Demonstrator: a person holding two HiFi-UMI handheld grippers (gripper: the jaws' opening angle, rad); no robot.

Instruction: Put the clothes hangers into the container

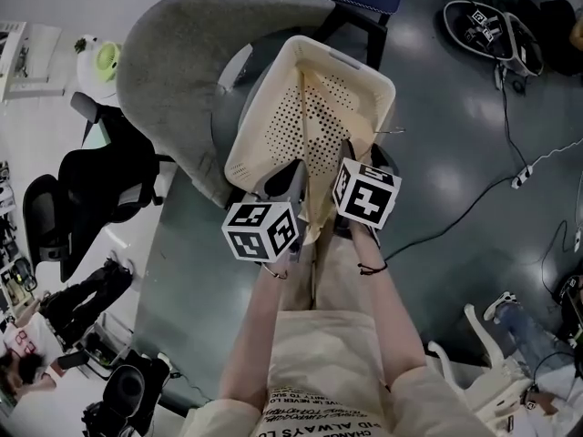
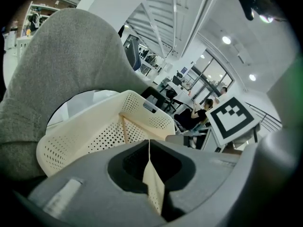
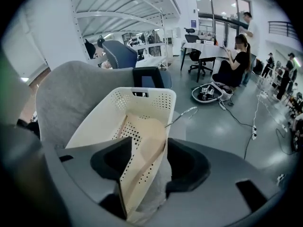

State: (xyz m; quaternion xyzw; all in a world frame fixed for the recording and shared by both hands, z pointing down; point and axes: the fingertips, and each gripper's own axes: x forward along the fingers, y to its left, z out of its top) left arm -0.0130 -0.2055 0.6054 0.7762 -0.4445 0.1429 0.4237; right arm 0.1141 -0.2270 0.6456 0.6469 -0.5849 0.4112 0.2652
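Two grippers hang side by side over the near rim of a pale perforated basket (image 1: 258, 107), which rests tilted on a grey padded chair (image 1: 164, 71). One wooden clothes hanger (image 1: 308, 126) lies inside the basket, running from the far wall down to the near rim, with its wire hook (image 1: 390, 132) poking out over the right rim. The right gripper (image 3: 143, 145) has its jaws spread wide, with the near end of the hanger standing between them. The left gripper (image 2: 149, 143), just beside it, has its jaws pressed together at the tips. Only the dotted basket wall shows through the slit behind them, and I can make out nothing held there. Cables trail across the grey floor (image 1: 455, 180) to the right.
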